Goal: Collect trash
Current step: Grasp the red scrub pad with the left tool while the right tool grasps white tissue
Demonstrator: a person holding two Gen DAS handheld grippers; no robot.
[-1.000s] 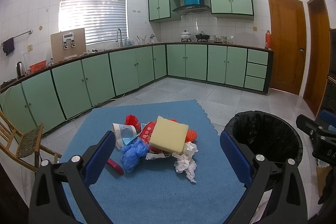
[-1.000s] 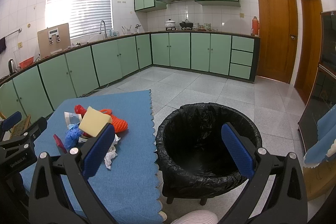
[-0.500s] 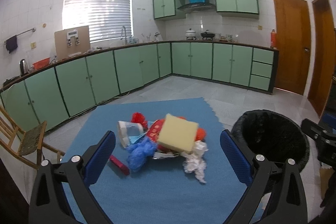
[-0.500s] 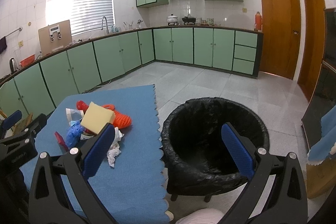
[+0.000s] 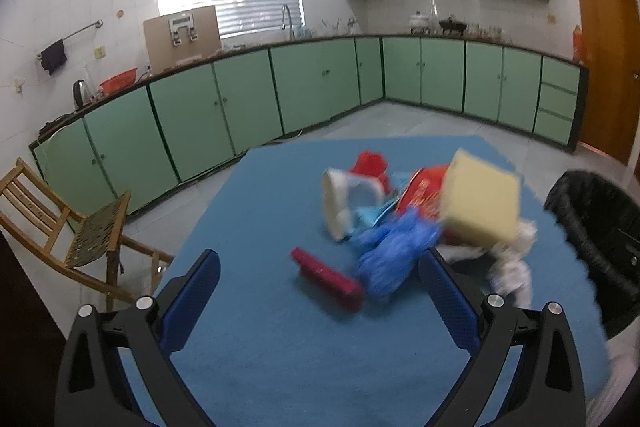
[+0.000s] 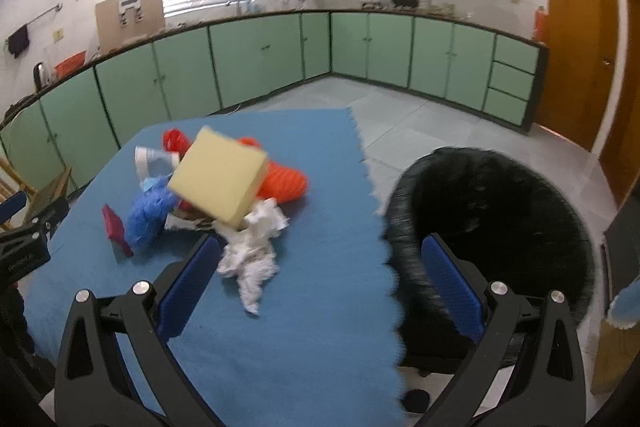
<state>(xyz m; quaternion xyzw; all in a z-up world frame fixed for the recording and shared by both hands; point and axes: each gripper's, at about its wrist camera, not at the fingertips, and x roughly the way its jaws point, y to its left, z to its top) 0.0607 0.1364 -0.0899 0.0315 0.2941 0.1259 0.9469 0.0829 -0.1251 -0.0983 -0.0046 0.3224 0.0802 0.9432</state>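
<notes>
A pile of trash lies on a blue mat [image 5: 280,347] [image 6: 312,307]: a yellow sponge [image 5: 480,203] [image 6: 218,181] on top, a crumpled white tissue [image 6: 252,255] [image 5: 512,267], a blue plastic bag [image 5: 394,251] [image 6: 148,215], a red bar [image 5: 326,279] [image 6: 114,229], an orange net [image 6: 282,181], a white cup [image 5: 344,203]. A black-lined bin [image 6: 492,223] [image 5: 596,239] stands to the right of the mat. My left gripper [image 5: 320,301] is open, empty, near the red bar. My right gripper [image 6: 316,285] is open, empty, between tissue and bin.
Green cabinets [image 5: 320,87] line the far walls under a counter with a sink and window. A wooden chair [image 5: 68,227] stands left of the mat. Wooden doors [image 6: 576,47] are at the right. The tiled floor [image 6: 420,123] surrounds the mat.
Both grippers have moved forward and down toward the pile, swinging left; the trash looks larger and blurred. The bin has shifted right in both views. Both jaws stay open.
</notes>
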